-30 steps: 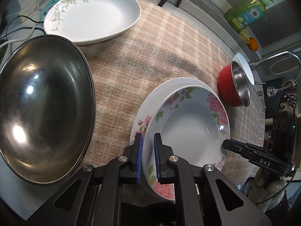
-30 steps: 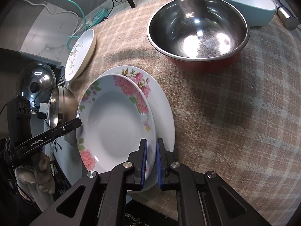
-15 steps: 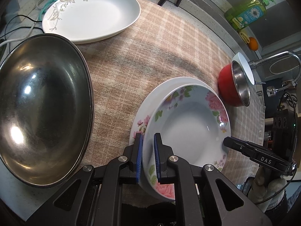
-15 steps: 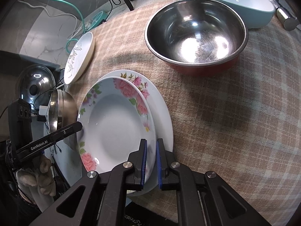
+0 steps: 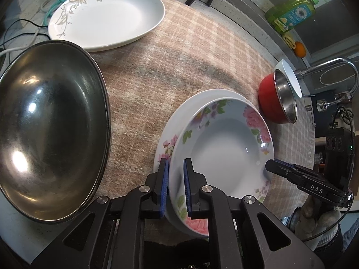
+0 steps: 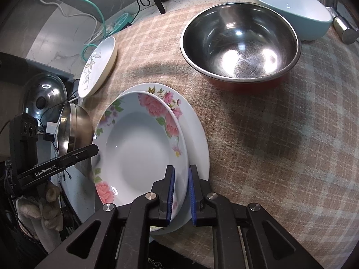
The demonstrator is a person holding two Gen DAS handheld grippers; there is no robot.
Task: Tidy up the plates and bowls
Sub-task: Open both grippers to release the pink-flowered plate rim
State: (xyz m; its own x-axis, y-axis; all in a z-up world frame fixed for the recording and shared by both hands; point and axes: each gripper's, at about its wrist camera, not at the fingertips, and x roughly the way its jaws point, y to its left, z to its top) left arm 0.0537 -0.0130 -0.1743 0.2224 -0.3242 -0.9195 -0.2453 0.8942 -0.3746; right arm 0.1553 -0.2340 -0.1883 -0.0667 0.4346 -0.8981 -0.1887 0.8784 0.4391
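"DAS" – right gripper (image 5: 278, 170), "GenRobot.AI" – left gripper (image 6: 89, 151)

Left claw (image 5: 175, 187) and right claw (image 6: 181, 194) each clamp a rim (blue pads nearly together).

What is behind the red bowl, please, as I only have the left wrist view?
Observer: A pale blue bowl stands close behind the red bowl.
Operator: Is the red bowl empty?
Observer: Yes, its whole steel inside shows, with nothing in it.
Operator: Do the right tongs have the flowered dish?
Observer: Yes, the right tongs are closed on the near rim of the flowered dish.
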